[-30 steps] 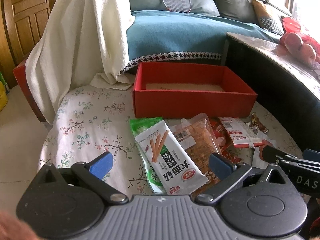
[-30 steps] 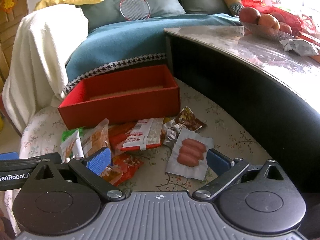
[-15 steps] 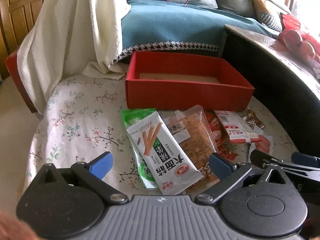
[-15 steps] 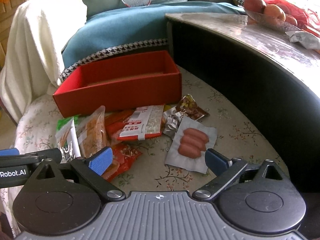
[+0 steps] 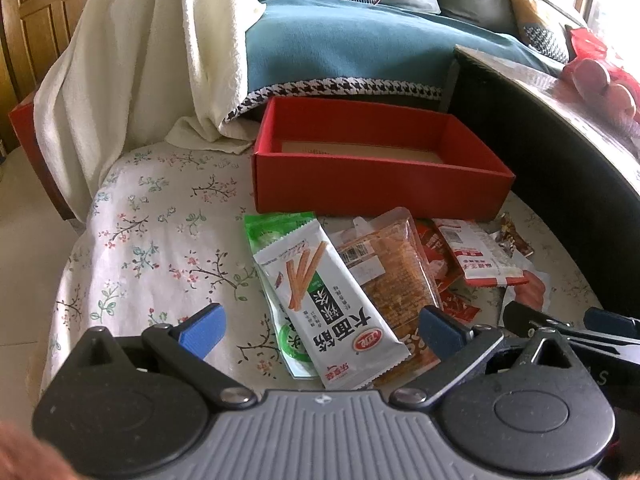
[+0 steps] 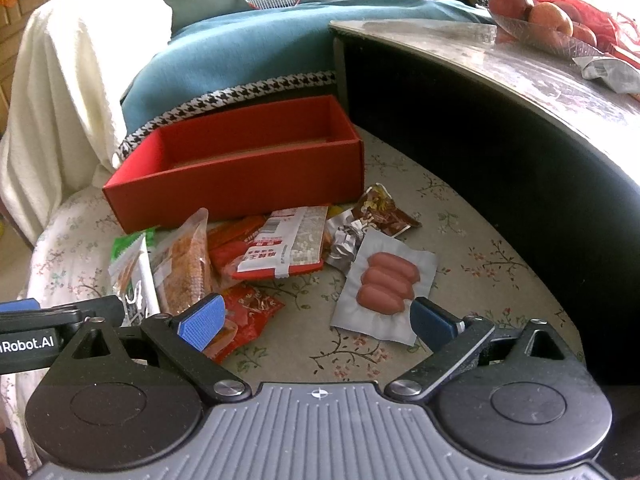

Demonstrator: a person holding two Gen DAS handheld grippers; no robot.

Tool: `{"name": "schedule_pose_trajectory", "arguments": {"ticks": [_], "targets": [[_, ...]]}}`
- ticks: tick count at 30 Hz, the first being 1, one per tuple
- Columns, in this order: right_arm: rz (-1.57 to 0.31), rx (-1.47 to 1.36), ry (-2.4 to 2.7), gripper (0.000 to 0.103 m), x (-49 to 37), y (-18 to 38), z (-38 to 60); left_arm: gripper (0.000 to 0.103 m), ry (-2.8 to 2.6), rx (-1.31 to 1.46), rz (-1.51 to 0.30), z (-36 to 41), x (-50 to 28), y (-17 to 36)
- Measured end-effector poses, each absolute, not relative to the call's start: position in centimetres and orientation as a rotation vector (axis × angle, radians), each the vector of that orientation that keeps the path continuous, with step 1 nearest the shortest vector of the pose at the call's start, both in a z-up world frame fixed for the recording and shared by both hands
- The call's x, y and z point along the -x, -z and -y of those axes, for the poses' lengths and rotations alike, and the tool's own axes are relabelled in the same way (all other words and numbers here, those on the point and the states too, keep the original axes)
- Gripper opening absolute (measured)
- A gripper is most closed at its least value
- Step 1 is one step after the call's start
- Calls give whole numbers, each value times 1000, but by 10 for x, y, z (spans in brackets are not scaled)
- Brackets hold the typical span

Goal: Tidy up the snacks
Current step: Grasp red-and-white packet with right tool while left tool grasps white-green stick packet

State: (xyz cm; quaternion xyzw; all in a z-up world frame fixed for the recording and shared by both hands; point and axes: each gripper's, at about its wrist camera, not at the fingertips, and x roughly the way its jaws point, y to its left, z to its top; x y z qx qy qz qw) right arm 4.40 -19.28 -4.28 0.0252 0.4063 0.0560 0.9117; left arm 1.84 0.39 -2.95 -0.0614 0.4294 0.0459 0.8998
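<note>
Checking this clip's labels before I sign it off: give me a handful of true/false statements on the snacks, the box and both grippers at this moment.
1. The red box has no snack packets in it. True.
2. The left gripper is shut on the white breadstick packet. False: its jaws stand wide open, holding nothing.
3. The sausage pack lies on the floral cloth, outside the box. True.
4. The right gripper holds the sausage pack. False: it is open and empty.
5. The white breadstick packet lies on top of a green packet. True.
6. The snacks lie behind the box. False: they lie in front of it, on the grippers' side.
</note>
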Motion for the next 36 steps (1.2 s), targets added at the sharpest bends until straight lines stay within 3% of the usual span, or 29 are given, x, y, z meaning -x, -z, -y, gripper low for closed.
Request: {"name": "schedule_pose_trajectory", "arguments": {"ticks": [13,28,33,36], "targets": [[-846,-15,-98,101,-66,37,201,97,-75,181,-956,-10,-31,41],[-1046,-85,-182,100,-155,60,189,97,-177,487,-1116,-42,-78,80],[-1111,-82,-237,90,-171,71,179,96,-174,520,-1125,-35,-89,87],[-1109,-46,-233,89,-172,74,173,97,-184,509,-1113,-33,-94,85]]}}
